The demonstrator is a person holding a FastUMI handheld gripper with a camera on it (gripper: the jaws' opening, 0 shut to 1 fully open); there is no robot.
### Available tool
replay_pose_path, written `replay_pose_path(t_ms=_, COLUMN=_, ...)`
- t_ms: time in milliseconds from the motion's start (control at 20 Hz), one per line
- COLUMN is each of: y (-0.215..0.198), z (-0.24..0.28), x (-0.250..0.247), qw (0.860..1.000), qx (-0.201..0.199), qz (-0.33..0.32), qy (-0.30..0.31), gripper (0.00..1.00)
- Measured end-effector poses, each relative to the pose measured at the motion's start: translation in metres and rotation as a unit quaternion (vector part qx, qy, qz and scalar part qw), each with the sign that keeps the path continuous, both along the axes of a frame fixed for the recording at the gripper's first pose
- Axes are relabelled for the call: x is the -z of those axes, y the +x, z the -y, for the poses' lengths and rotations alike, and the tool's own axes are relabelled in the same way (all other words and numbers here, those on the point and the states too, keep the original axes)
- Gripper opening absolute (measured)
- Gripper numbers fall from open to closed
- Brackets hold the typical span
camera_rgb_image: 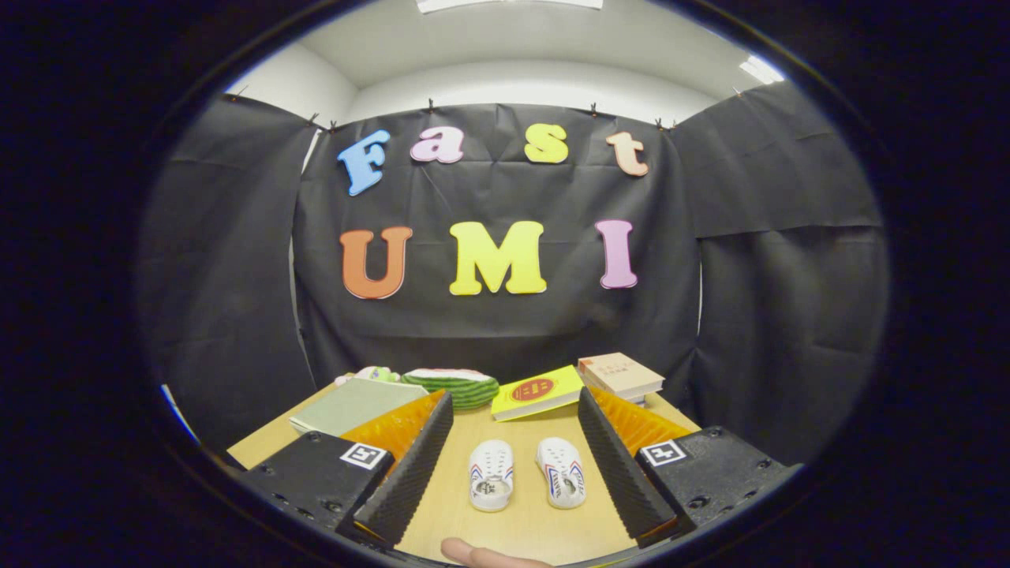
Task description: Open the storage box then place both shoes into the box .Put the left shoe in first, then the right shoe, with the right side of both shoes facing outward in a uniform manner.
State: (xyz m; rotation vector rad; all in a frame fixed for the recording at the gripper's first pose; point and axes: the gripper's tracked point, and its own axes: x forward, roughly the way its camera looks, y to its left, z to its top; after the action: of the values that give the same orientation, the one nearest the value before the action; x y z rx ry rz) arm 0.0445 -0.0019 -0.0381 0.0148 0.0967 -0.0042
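Wooden tabletop carries two small perforated white shoes side by side, untouched between the gripper's wide-apart ribbed fingers; beyond the shoes, a yellow book.

Fisheye on the gripper, low over the table, forward along spread fingers toward the back wall.

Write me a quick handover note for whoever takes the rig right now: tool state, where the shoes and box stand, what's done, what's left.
Tool: open, holding nothing, fingers spread either side of the shoes.
Left-hand shoe and right-hand shoe: side by side on the wooden table, between the fingers, untouched.
Beyond them: yellow book, stacked books, green folder, striped green item.
Storage box: I cannot identify it here.
Done: nothing. Left: open box, left shoe in, then right, right sides outward.
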Motion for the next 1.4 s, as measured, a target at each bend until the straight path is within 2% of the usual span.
replay_pose_path(t_ms=300, y=0.049, z=-0.009, x=0.027, qw=0.999, qx=-0.019, qz=-0.043, qy=0.018, gripper=1.0)
replay_pose_path(t_ms=450, y=0.077, z=-0.02, x=0.049, qw=0.995, qx=-0.04, qz=-0.075, qy=0.049, gripper=1.0)
replay_pose_path(t_ms=600, y=0.105, z=-0.042, x=0.081, qw=0.983, qx=-0.08, qz=-0.127, qy=0.103, gripper=1.0)
replay_pose_path(t_ms=700, y=0.123, z=-0.057, x=0.101, qw=0.97, qx=-0.108, qz=-0.165, qy=0.139, gripper=1.0)
replay_pose_path(t_ms=850, y=0.151, z=-0.072, x=0.128, qw=0.951, qx=-0.13, qz=-0.212, qy=0.186, gripper=1.0)
replay_pose_path(t_ms=950, y=0.17, z=-0.086, x=0.142, qw=0.937, qx=-0.152, qz=-0.235, qy=0.21, gripper=1.0)
replay_pose_path(t_ms=1050, y=0.184, z=-0.105, x=0.151, qw=0.918, qx=-0.196, qz=-0.251, qy=0.236, gripper=1.0)
replay_pose_path(t_ms=1100, y=0.186, z=-0.119, x=0.154, qw=0.904, qx=-0.224, qz=-0.26, qy=0.255, gripper=1.0)
replay_pose_path(t_ms=1200, y=0.19, z=-0.142, x=0.162, qw=0.866, qx=-0.277, qz=-0.288, qy=0.301, gripper=1.0)
replay_pose_path(t_ms=1300, y=0.199, z=-0.153, x=0.175, qw=0.832, qx=-0.297, qz=-0.318, qy=0.344, gripper=1.0)
replay_pose_path(t_ms=1400, y=0.209, z=-0.161, x=0.19, qw=0.811, qx=-0.307, qz=-0.339, qy=0.364, gripper=1.0)
